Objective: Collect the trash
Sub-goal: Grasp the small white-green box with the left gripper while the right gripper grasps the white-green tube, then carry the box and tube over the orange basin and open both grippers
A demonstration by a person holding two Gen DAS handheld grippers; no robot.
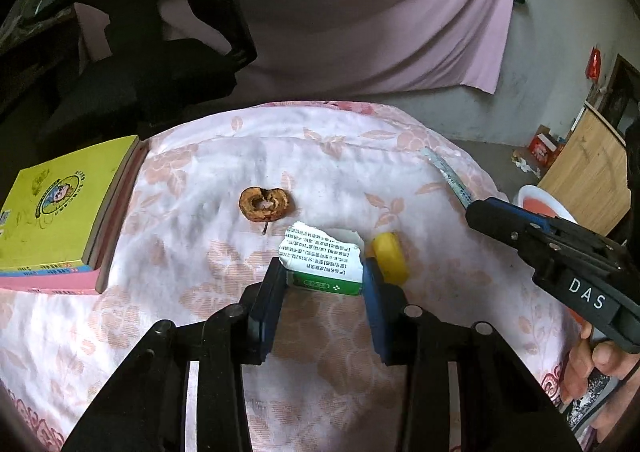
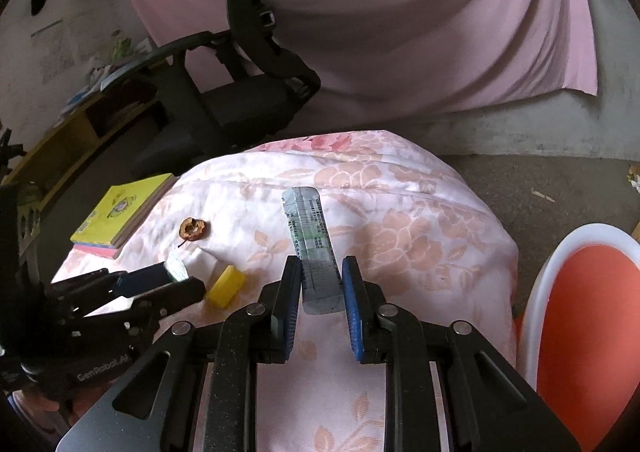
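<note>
My left gripper has its jaws around a torn green-and-white box lying on the floral cloth; the pads touch its sides. A brown apple core lies beyond it, and a yellow cap lies to its right. My right gripper has its jaws around the near end of a long silvery wrapper strip, and the pads touch its edges. The core, the cap and the left gripper show at the left of the right wrist view.
A stack of books with a yellow cover lies at the cloth's left edge. A black office chair stands behind. A white bin with an orange liner stands to the right of the cloth-covered table.
</note>
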